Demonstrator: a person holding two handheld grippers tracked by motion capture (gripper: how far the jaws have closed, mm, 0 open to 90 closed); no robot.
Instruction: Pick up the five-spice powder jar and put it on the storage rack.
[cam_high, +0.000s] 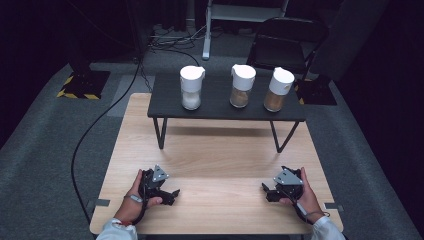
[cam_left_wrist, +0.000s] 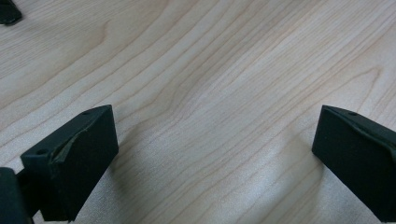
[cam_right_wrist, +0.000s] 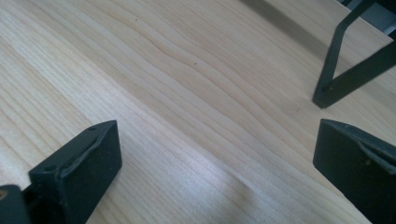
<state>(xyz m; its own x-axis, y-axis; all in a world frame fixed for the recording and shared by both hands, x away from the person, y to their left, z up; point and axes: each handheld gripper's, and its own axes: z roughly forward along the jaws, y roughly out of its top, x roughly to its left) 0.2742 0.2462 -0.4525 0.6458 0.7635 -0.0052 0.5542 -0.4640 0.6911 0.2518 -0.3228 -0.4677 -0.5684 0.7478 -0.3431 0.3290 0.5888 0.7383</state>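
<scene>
Three clear jars with white lids stand in a row on a low black shelf (cam_high: 220, 111) at the far side of the wooden table (cam_high: 215, 150). The left jar (cam_high: 191, 88) holds white grains, the middle jar (cam_high: 242, 86) light brown ones, and the right jar (cam_high: 278, 90) darker brown ones. My left gripper (cam_high: 172, 196) rests near the table's front left, held in a hand, pointing right. Its jaws stand wide apart over bare wood in the left gripper view (cam_left_wrist: 215, 154). My right gripper (cam_high: 266, 192) sits at the front right, pointing left, open with nothing between its jaws (cam_right_wrist: 217, 163).
The shelf's black leg (cam_right_wrist: 336, 70) stands ahead and to the right in the right gripper view. A small black piece (cam_left_wrist: 8, 11) shows in a top corner of the left gripper view. Beyond the table are a folding chair (cam_high: 290, 45) and a floor cable (cam_high: 100, 120).
</scene>
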